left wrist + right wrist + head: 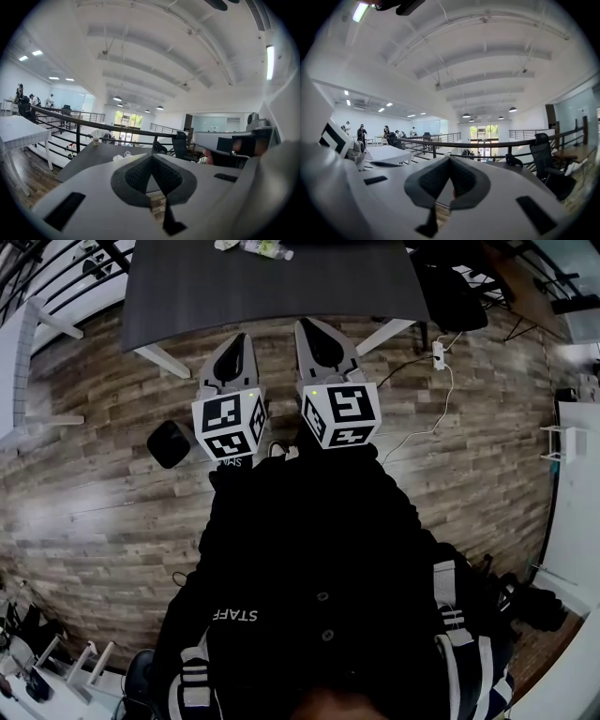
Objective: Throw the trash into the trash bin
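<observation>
Spreading over most of the head view, the wooden floor (84, 512) carries a dark table (272, 287) at the top of the frame. The person's black jacket (319, 559) fills the lower middle. A black bin (169, 443), as I judge it, stands on the floor at left of centre, just beside the left gripper (238, 337), below and to the left of its tip. The right gripper (310, 324) is alongside. Both point up the frame, jaws pressed together on nothing. The trash lies well apart from them at the table's far edge, top centre: a bottle (264, 248), its long axis across the frame, and a crumpled piece (225, 244) to its left. Neither gripper looks clearly nearer.
</observation>
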Available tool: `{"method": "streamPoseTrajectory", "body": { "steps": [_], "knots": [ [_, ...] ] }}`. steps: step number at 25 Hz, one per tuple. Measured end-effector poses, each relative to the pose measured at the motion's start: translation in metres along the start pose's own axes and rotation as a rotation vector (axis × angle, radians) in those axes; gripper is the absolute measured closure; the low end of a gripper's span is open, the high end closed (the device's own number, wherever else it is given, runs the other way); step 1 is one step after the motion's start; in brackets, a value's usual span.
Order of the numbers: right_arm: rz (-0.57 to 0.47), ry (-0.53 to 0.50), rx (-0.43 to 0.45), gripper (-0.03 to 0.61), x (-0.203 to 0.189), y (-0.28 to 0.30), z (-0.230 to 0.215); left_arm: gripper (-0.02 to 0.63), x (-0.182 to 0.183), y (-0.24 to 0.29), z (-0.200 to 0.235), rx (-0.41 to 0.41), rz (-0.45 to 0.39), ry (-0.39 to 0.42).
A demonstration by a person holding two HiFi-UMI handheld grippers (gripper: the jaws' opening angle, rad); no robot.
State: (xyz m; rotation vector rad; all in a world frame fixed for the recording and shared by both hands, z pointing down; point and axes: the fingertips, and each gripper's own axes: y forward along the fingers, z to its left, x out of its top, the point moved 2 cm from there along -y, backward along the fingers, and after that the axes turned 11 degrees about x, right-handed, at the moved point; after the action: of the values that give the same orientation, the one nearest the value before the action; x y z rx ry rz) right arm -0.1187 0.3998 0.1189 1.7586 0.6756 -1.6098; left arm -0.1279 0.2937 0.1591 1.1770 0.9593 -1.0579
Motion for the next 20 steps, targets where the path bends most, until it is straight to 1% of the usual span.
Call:
{"method": "streamPoseTrajectory", "body": {
  "steps": [6,10,17,20],
  "knots": [
    [0.009,0.015,0.003,0.565,-0.007,0.022,-0.022,0.614,-0.005,0.029,0.0,0.006,0.022,-0.002],
    [0.002,0.027,0.012,0.563,-0.007,0.051,-0.042,0.614,-0.002,0.058,0.005,0.024,0.028,0.005],
    [0.008,0.041,0.044,0.563,-0.006,0.122,-0.089,0.614,0.016,0.135,0.019,0.057,0.019,0.012],
    [0.028,0.047,0.066,0.563,-0.009,0.155,-0.113,0.614,0.022,0.174,0.024,0.075,0.033,0.009]
  ]
}}
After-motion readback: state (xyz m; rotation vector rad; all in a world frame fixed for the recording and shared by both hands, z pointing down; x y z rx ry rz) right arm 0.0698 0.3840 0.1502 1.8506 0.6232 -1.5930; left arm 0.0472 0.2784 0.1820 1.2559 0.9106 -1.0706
